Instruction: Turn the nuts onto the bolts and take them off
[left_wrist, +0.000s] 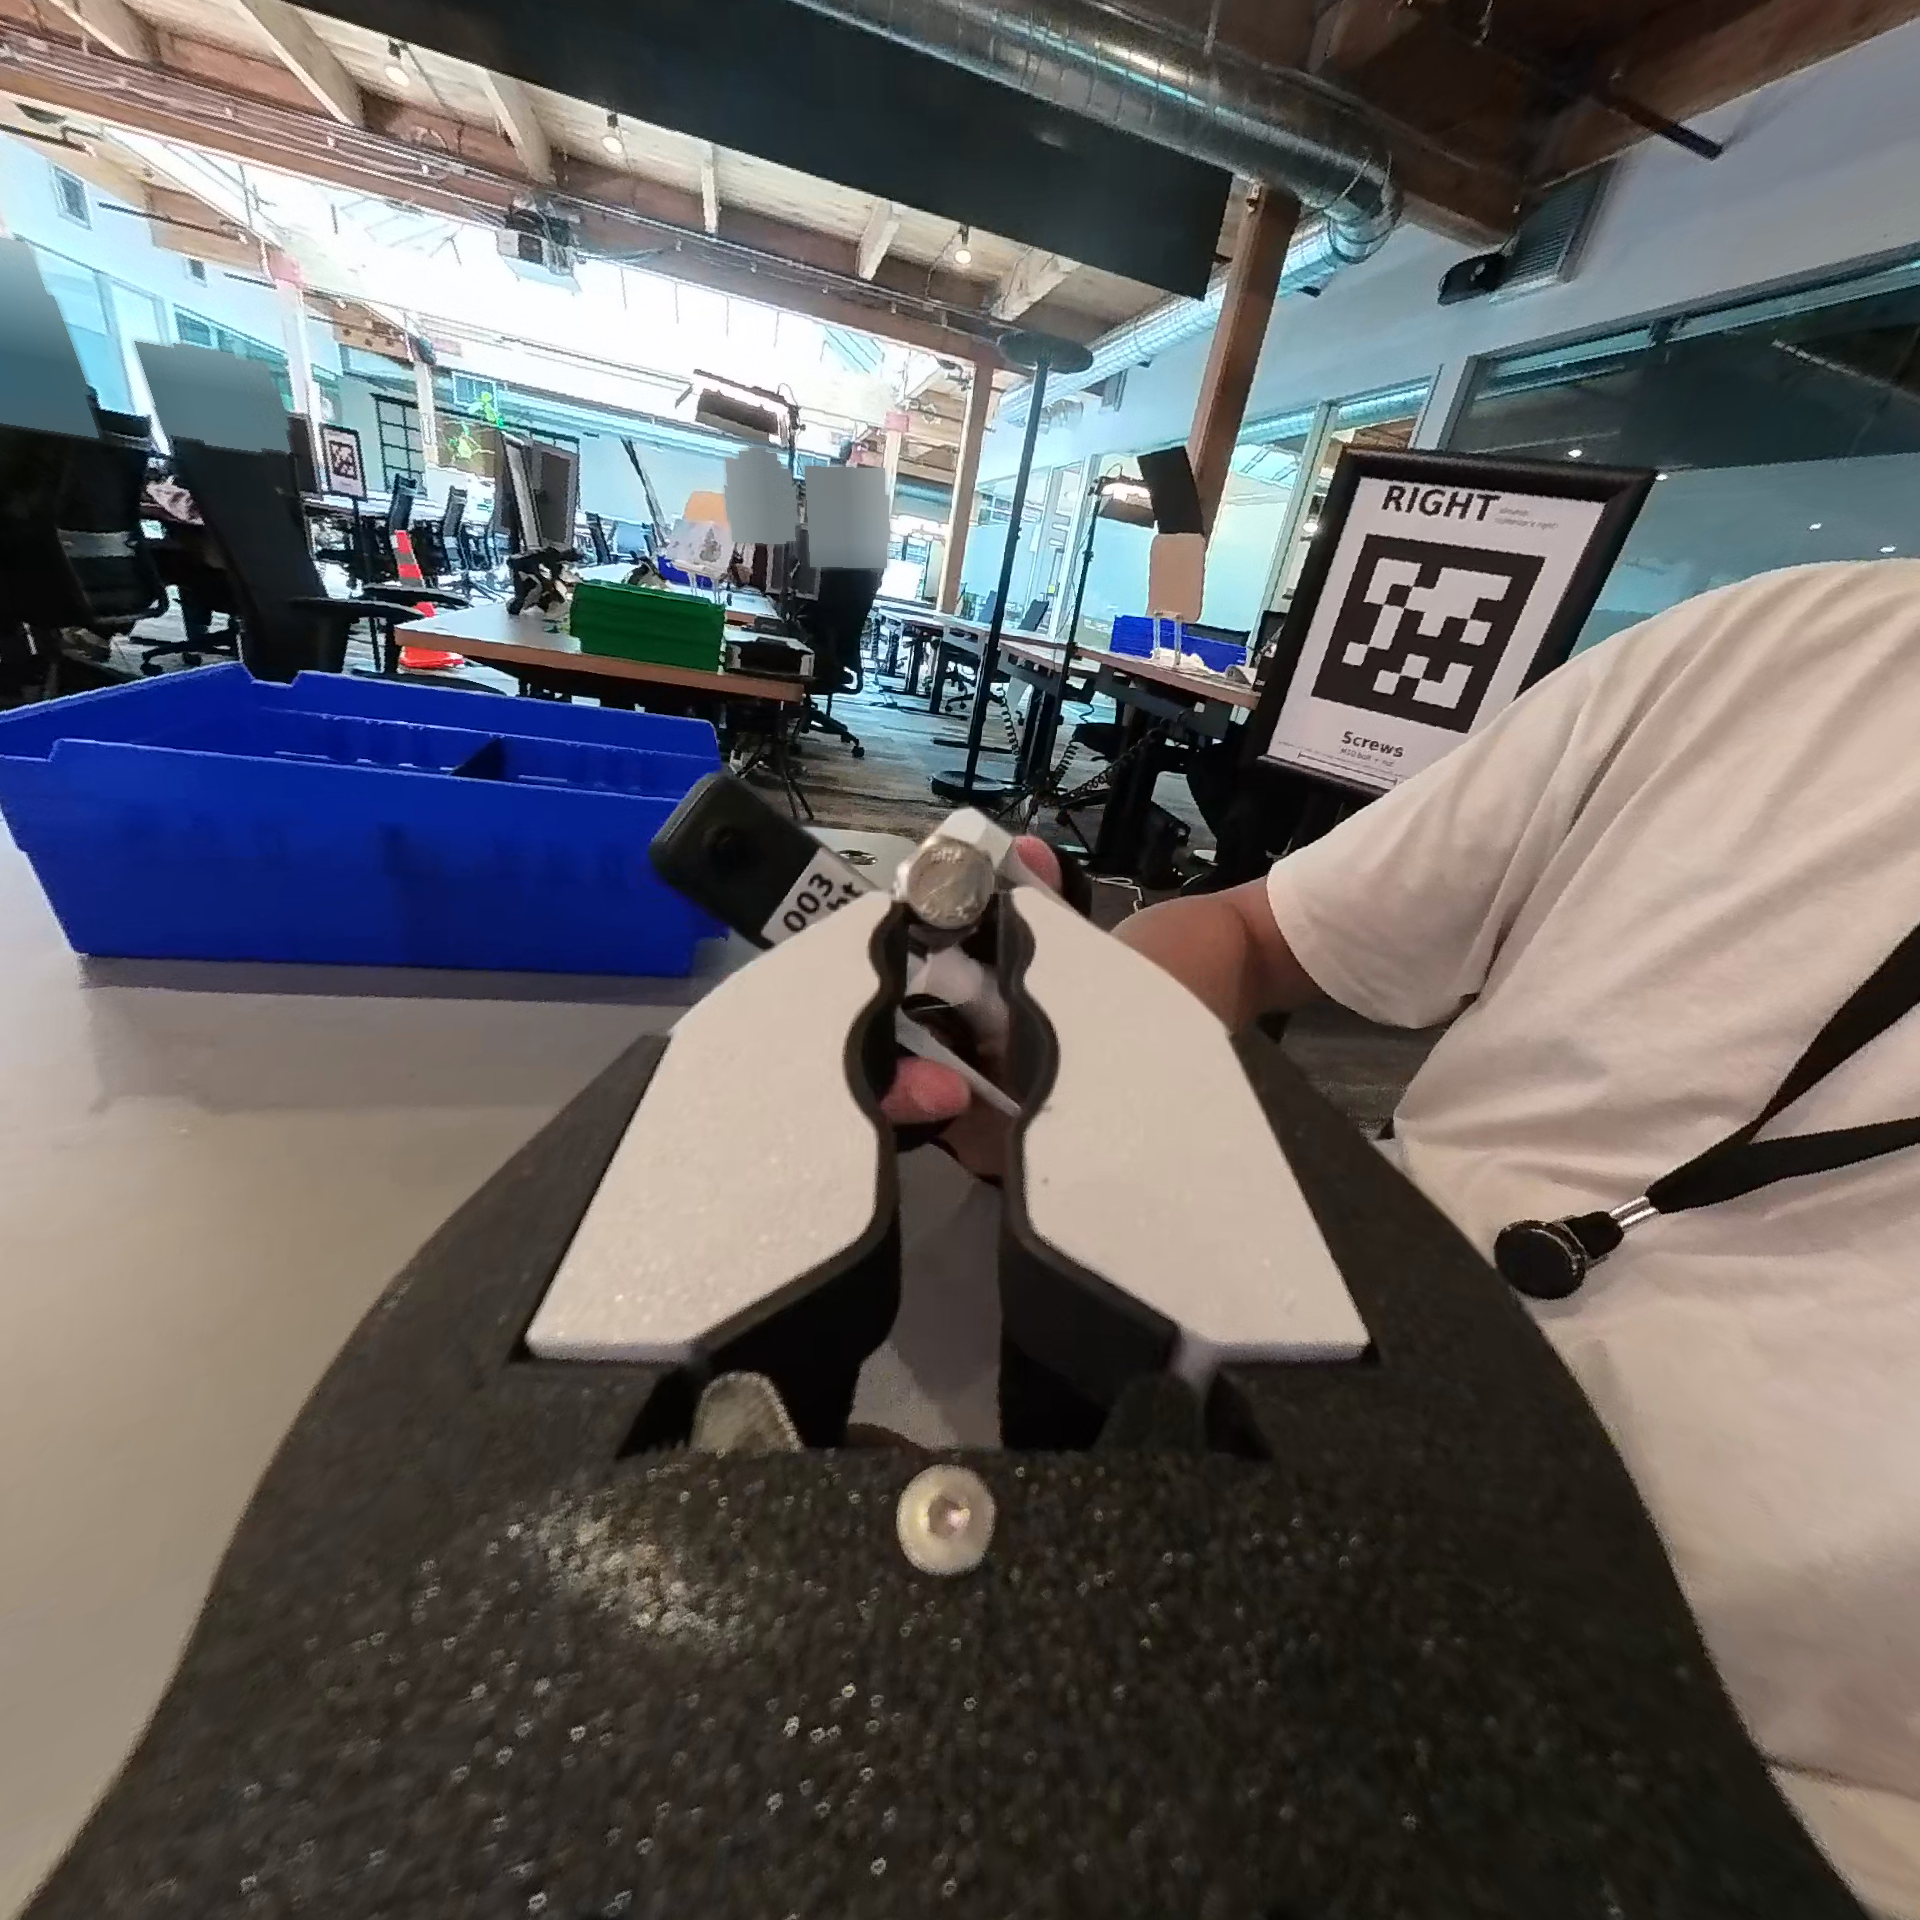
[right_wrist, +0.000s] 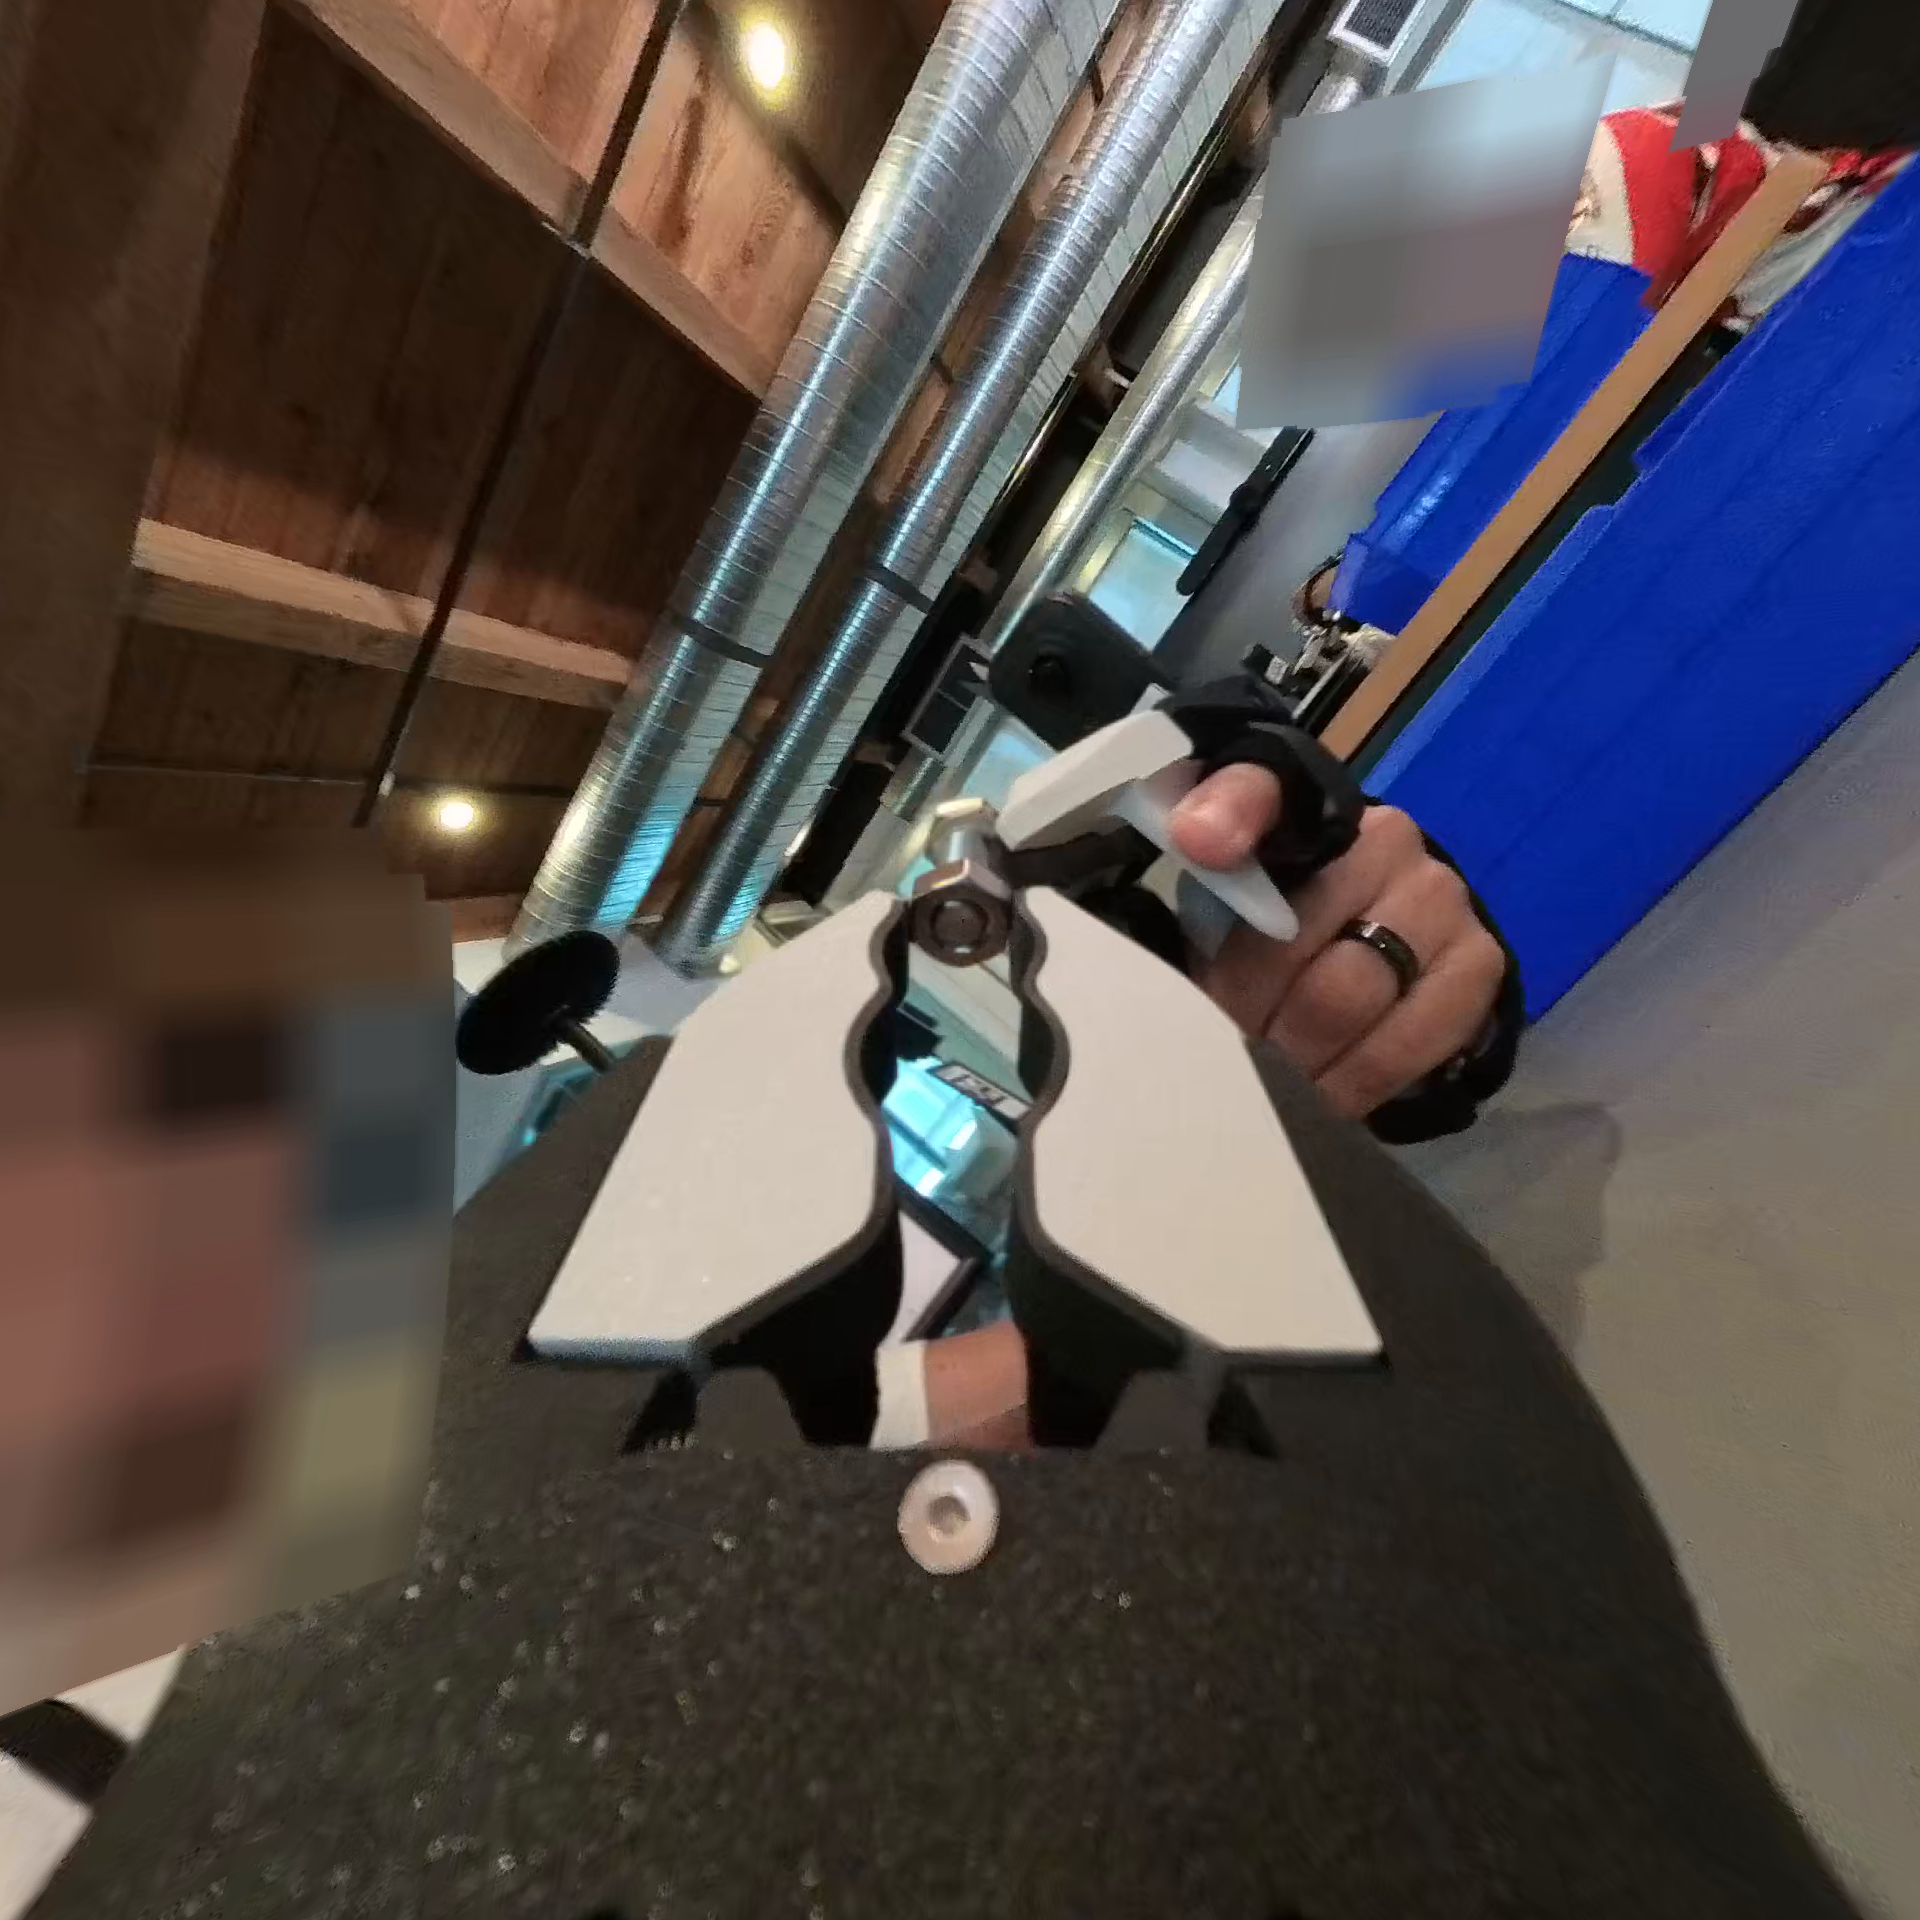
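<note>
My left gripper pinches a bolt by its silver head at the fingertips, raised above the grey table; my right gripper clamps the hex nut on the bolt's end; both meet tip to tip; a blue bin sits nearby.

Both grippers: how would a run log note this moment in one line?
left gripper: shut on bolt | right gripper: shut on nut | parts: held above table | blue bin: behind
</note>
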